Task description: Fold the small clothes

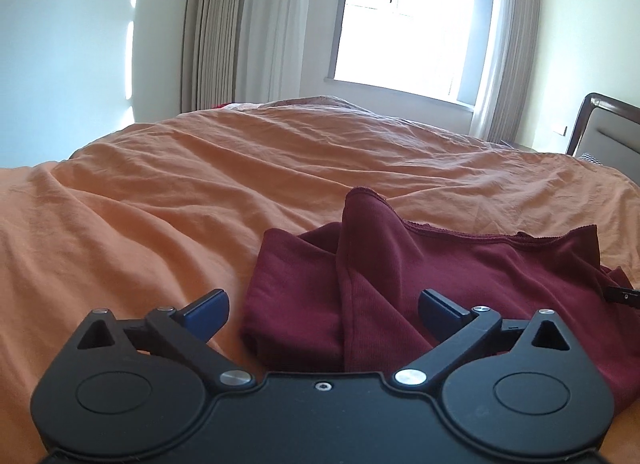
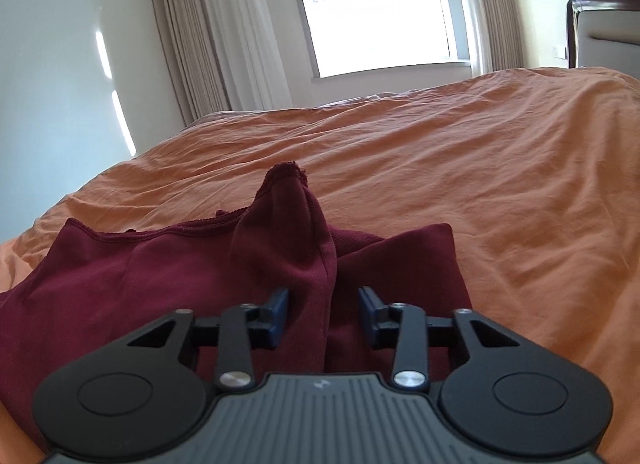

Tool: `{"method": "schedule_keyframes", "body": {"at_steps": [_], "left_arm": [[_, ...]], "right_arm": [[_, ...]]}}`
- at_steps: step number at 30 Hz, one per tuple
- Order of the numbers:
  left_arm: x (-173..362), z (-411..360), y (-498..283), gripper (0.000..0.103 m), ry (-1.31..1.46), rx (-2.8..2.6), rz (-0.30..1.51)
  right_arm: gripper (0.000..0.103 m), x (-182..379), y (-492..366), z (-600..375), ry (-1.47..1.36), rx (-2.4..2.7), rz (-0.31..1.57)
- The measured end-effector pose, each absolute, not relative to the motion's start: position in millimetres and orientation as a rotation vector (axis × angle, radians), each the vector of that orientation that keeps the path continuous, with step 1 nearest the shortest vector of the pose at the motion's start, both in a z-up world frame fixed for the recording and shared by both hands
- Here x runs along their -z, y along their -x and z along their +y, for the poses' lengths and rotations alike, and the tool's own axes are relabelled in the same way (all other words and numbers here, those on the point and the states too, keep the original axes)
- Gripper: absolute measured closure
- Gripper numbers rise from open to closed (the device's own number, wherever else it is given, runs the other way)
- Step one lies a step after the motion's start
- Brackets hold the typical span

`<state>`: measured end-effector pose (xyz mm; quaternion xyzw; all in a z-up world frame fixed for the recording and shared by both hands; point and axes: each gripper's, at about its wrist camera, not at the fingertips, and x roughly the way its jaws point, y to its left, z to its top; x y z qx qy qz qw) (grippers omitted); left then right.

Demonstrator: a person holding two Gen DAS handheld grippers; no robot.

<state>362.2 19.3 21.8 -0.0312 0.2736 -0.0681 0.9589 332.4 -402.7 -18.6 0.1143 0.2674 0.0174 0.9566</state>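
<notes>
A dark red garment (image 1: pixel 460 276) lies crumpled on the orange bedsheet (image 1: pixel 180 192), with a raised fold standing up at its left end. My left gripper (image 1: pixel 324 314) is wide open, its blue-padded fingers (image 1: pixel 208 314) on either side of that fold, low over the cloth. In the right wrist view the same garment (image 2: pixel 132 284) spreads to the left, with a raised fold at its right end. My right gripper (image 2: pixel 324 316) is open, and the fold's lower part runs between its fingers (image 2: pixel 276 316). Neither gripper clamps the cloth.
The orange bedsheet (image 2: pixel 480 168) is wrinkled and fills the bed. A headboard (image 1: pixel 600 132) stands at the far right. A bright window (image 1: pixel 404 24) and curtains (image 1: pixel 224 24) are behind the bed. A small black part of the other gripper (image 1: pixel 620 296) shows at the right edge.
</notes>
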Motion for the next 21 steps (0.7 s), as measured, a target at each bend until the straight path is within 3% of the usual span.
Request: {"method": "schedule_keyframes", "body": {"at_steps": [1,10,11,13,15,18,21], "left_arm": [[-21.5,19.0,-360.0,0.001,0.064,0.134,0.561],[-16.6,23.6,-340.3,0.001,0.085,0.129,0.59],[-16.4,24.8,-338.4,0.001,0.092,0.131,0.591],[-15.8,26.4,-334.4,0.001,0.105,0.135,0.595],[-15.2,28.1,-330.6,0.001,0.116,0.144,0.602],[-12.7,28.1,-321.2,0.001,0.128,0.169,0.607],[-11.4,25.2,-308.9,0.001,0.147,0.209,0.587]], "right_arm": [[0.094,18.3,-329.9,-402.8,-0.226,-0.035,0.541],[0.092,15.8,-320.6,-397.8,-0.216,0.048,0.548],[0.088,15.6,-319.0,-397.1,-0.208,0.067,0.548],[0.053,12.1,-312.4,-393.9,-0.176,0.117,0.534],[0.033,6.4,-302.8,-389.6,-0.14,0.132,0.502],[0.012,-5.5,-288.9,-377.0,-0.059,0.159,0.45],[0.002,-14.7,-281.7,-357.5,0.037,0.128,0.394]]}}
